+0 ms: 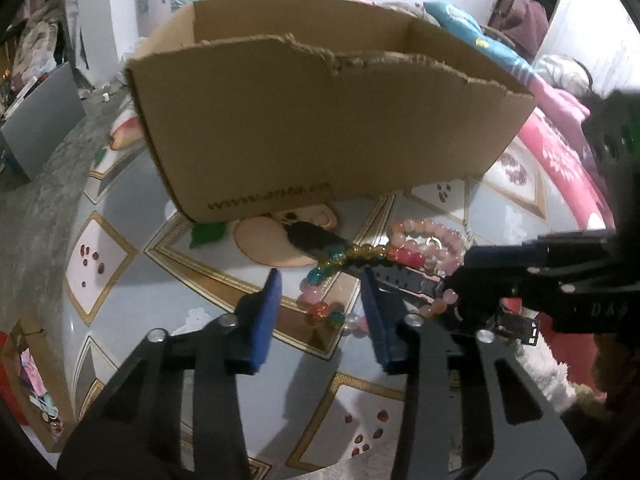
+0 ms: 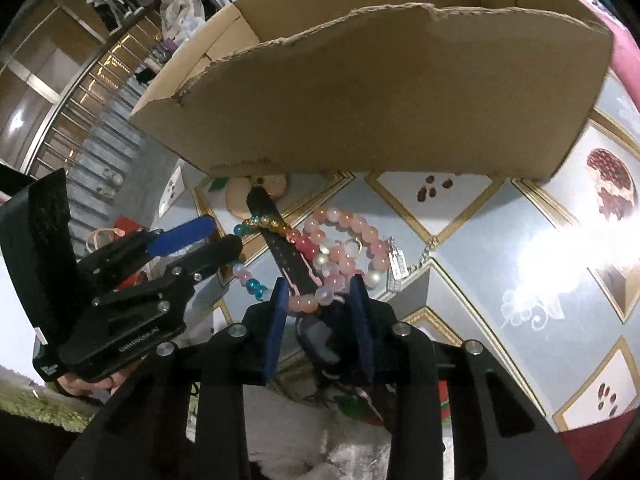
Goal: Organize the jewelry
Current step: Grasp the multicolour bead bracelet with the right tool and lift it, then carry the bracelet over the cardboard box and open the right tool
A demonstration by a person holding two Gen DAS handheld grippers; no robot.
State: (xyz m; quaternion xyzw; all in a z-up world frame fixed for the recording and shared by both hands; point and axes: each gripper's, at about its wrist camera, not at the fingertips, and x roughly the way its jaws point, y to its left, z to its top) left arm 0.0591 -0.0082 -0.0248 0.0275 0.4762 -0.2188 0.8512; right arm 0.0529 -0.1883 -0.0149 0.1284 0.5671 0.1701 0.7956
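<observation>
- The patterned table [image 1: 132,292] carried everything; a torn cardboard box [image 1: 320,132] stood open at its far side, near the jewelry.
- A black watch strap [image 2: 280,236] lay across the heap, its far end near the box.
- Bead bracelets [image 2: 348,236] lay tangled in front of the box, some looped over the strap; a silver chain [image 2: 412,262] lay just beside them.
- The left gripper [image 1: 320,312] hovered spread over the multicoloured beads, pinching nothing.
- The right gripper [image 2: 320,308] was partly closed around the strap's near end and some pink beads; whether it truly pinched them I cannot tell.
- Risk, as I judged it: lifting the strap could drag looped bracelets along and scatter them off the edge.
</observation>
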